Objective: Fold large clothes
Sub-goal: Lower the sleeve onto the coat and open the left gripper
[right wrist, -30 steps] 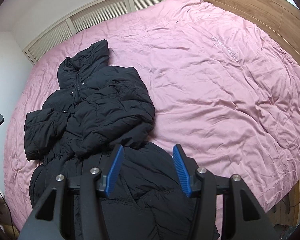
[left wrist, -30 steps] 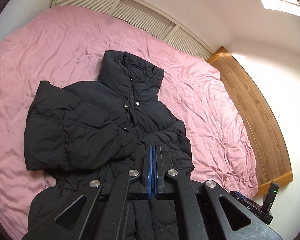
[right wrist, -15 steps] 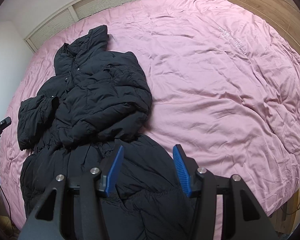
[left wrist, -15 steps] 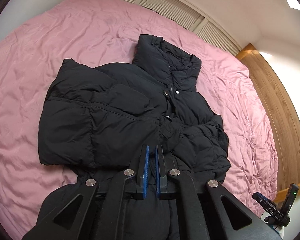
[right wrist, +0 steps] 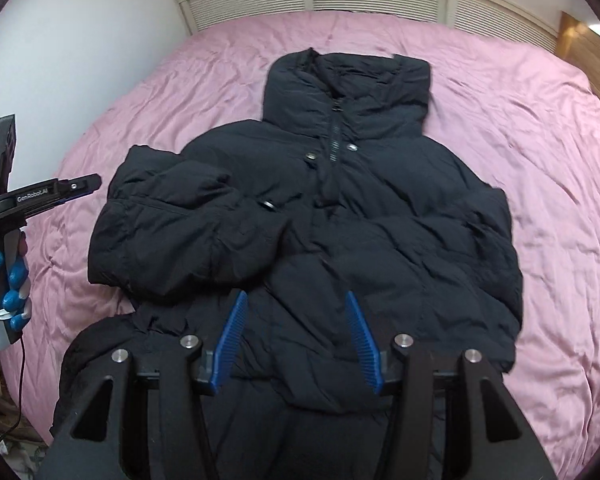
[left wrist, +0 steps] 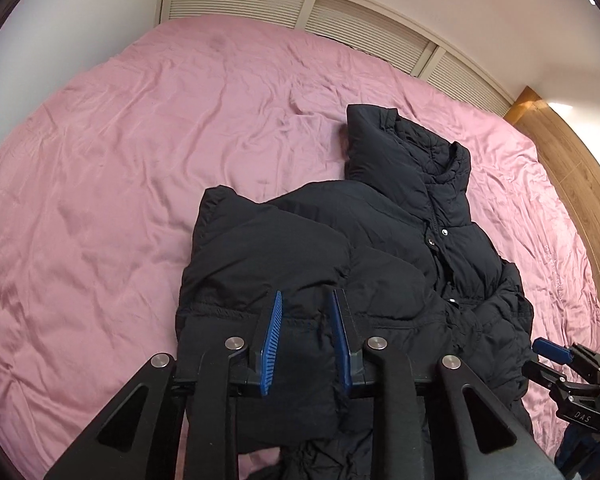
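In the right wrist view, the left gripper (right wrist: 80, 184) enters from the left edge of the frame, its fingers opening with nothing between them, aimed at the sleeve (right wrist: 180, 232) folded across the black puffer jacket (right wrist: 380, 220) in mid-frame. The jacket lies front-up on the pink bed (right wrist: 560, 160), its long axis running from the collar (right wrist: 348, 80) at upper centre down to the hem at the bottom edge, probably beneath both tools. The right gripper (right wrist: 296, 340), lower centre, holds its fingers apart and empty over the jacket's lower body, the nearer to the hem; no containers are in sight.
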Demonstrator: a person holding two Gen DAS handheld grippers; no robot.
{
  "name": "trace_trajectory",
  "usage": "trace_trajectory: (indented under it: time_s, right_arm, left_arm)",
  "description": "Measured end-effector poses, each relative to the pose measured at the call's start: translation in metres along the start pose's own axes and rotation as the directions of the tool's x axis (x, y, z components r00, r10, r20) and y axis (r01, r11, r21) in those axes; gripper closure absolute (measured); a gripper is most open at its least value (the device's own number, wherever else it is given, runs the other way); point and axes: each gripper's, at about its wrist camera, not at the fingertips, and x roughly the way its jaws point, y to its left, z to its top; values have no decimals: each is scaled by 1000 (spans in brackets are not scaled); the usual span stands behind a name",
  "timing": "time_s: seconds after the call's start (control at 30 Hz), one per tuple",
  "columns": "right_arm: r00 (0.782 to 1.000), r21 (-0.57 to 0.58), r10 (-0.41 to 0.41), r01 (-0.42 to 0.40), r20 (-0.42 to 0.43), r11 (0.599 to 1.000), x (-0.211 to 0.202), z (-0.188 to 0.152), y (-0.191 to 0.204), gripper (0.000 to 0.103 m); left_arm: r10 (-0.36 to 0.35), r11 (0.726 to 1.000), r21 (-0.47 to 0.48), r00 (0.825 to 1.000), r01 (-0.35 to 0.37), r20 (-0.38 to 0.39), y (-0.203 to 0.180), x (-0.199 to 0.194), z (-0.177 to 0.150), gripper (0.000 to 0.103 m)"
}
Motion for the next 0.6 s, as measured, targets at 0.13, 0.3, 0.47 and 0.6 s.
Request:
trace_trajectory:
  time_s: [0.13, 0.3, 0.47, 0.6]
  right_arm:
    - [999, -125, 45, -42, 18, 991, 41, 45, 55, 53]
    - [996, -196, 82, -75, 27, 978, 83, 78, 99, 49]
    - [996, -226, 87, -88, -13, 970, 126, 78, 118, 49]
    - [996, -225, 39, -55, -75, 973, 157, 61, 112, 48]
  left_arm:
    - [14, 1000, 25, 1000, -14, 7, 16, 22, 13, 72]
    - [10, 1000, 27, 1000, -10, 3, 32, 49, 18, 70]
    - [10, 999, 32, 1000, -10, -14, 39, 73, 12, 67]
    - [-3, 999, 41, 998, 6, -63, 39, 98, -1, 66]
